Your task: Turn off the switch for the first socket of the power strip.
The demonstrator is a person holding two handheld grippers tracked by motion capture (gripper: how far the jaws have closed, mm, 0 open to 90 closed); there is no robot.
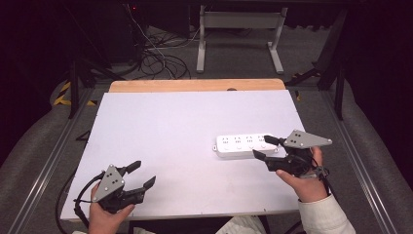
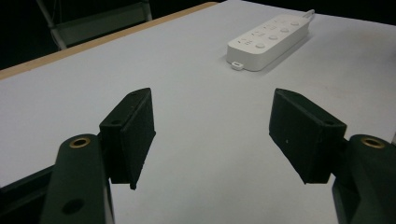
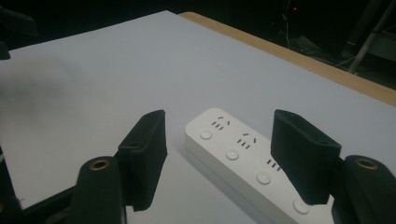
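Note:
A white power strip with several sockets and round buttons lies flat on the right half of the white tabletop. My right gripper is at the strip's right end, open, with one jaw at the far side and one at the near side. In the right gripper view the power strip runs between the wide jaws of the right gripper and partly under the right one; no pad presses on it. My left gripper rests near the front left, open and empty. Its own view has the left gripper aimed toward the power strip farther off.
A wooden edge borders the far side of the tabletop. Metal rails run along both sides. Beyond the table, cables lie on the floor beside a metal frame.

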